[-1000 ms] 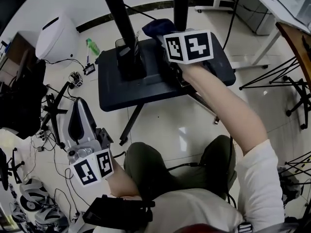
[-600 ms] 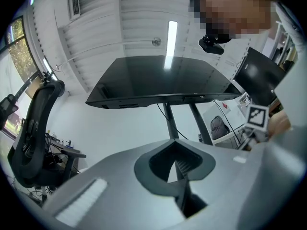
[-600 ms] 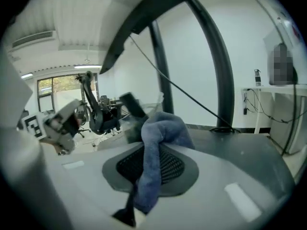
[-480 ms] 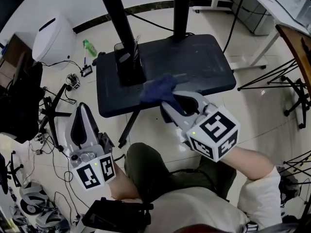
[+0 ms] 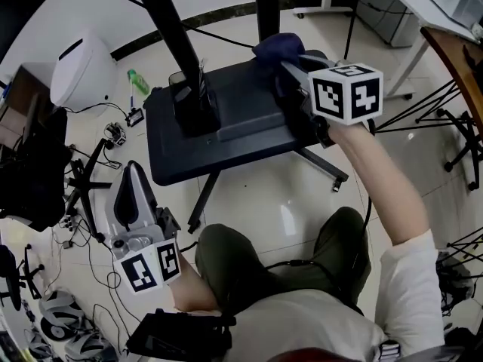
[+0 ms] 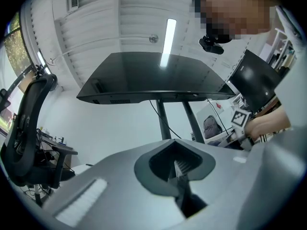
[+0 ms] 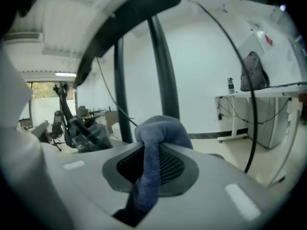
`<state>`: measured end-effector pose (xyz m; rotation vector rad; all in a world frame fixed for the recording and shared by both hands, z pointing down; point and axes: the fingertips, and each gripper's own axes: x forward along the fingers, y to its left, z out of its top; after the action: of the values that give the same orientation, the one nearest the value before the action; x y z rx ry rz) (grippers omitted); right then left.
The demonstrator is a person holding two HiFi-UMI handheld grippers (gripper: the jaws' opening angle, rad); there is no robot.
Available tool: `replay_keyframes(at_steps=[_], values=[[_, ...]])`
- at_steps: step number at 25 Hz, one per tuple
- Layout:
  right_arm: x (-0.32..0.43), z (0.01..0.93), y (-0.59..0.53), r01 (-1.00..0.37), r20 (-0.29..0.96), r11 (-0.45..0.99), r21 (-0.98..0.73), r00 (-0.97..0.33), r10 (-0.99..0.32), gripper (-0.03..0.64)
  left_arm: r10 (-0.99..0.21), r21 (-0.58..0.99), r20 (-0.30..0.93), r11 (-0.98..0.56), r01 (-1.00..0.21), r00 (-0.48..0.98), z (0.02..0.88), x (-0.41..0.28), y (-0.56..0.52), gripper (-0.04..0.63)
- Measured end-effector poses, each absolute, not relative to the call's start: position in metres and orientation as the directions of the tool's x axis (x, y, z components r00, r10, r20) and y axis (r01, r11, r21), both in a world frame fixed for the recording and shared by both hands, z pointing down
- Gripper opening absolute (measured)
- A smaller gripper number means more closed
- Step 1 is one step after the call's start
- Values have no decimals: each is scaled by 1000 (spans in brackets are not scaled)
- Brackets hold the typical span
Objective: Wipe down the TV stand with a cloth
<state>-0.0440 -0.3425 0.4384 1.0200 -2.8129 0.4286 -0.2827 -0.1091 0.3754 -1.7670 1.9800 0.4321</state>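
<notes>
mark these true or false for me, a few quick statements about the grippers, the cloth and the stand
1. The right hand-held gripper is shut on the blue cloth. True.
2. The cloth is at the near edge of the TV stand base, by the person's knees. False: it is at the far edge, beside a black pole.
3. The left hand-held gripper holds a second cloth. False: its jaws are together with nothing between them.
4. The left hand-held gripper is off the stand, low beside the person's left leg. True.
5. A green bottle lies on the stand base. False: it lies on the floor, left of the base.
</notes>
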Motion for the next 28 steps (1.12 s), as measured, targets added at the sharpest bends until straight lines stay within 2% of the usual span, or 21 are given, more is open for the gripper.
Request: replay_keyframes(at_steps=[3,6,11,16,21,24,28], values=[[-45,481,-380,-690,381,673,-265,-716,-585,60,-847,-67,-526,135,-989,-80,371,-280,-102,0],[-51,487,-379,-672,410,699,-246,-725,-553,61,-850,-68,-520,138,-988,-83,374,-281,-102,0],[-38,465,-290,-555,309,811,-185,-816,-488,61,-852,-74,-519,128,-989,-71,378,-278,-103,0],[-12,461,-191,-546,207,832,-101,-829,-519,61,-854,-73,-517,117,-990,-63,385,-279,-116,0],[7,415,-232,-603,11,798,-13,-798,-603,61,-856,-83,-515,113,-990,-54,384,-272,-122,0],[11,404,-311,-635,100,764,-115,-773,-627,61,-868,-97,-496,97,-991,-37,387,-258,-127,0],[12,460,-409,-716,414,663,-217,-683,-602,61,-882,-114,-471,80,-990,-17,387,-244,-127,0]])
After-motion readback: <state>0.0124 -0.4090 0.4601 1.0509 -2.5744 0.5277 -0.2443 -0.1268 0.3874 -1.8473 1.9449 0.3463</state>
